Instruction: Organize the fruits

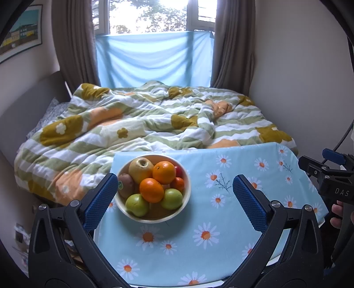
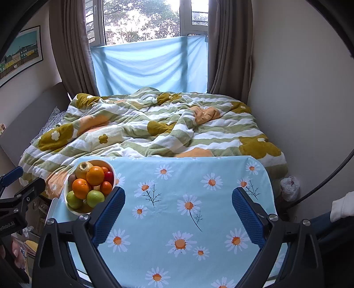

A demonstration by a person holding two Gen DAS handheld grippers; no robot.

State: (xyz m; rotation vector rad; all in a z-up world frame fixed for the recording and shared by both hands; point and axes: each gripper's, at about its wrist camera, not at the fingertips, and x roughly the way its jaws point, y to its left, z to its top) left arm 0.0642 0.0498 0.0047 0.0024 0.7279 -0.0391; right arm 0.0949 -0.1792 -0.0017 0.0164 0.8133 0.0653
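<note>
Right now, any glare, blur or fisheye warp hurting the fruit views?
Left wrist: window blown out, bowl sharp and evenly lit, walls bowed at the edges. Right wrist: same window glare, bowl sharp but partly behind the left finger.

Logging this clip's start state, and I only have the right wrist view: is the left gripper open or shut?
Observer: Open. The left gripper has its blue pads spread wide, with nothing gripped between them.
Operator: Where is the bowl relative to it?
Observer: The bowl stands on the daisy cloth just ahead of the gripper, close beside its left pad and well clear of the right one.
Operator: Is there anything in the bowl that I would miss?
Observer: The brown kiwi at the bowl's left edge has a green sticker on it.
</note>
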